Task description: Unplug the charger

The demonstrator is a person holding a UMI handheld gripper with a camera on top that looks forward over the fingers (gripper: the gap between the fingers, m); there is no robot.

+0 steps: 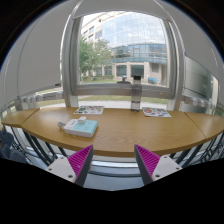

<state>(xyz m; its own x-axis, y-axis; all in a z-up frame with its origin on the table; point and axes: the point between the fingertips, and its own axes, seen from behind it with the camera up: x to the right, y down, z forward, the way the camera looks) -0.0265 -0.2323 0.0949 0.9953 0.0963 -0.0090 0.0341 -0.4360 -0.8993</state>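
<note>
Open air is lying between the gripper (113,160) and the wooden table (120,130), its fingers standing apart. On the table, a book (79,127) is sitting left, papers (156,112) and a bottle (136,96) are standing at its far edge.

Wooden table (120,130), teal book (80,127), papers (90,110), upright bottle (136,98)

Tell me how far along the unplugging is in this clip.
Nothing looks done. The gripper is open and empty, held back from the wooden table, touching nothing. No charger or socket can be made out; a book and papers lie on the table before the window. Finding, gripping and pulling the charger all remain.
</note>
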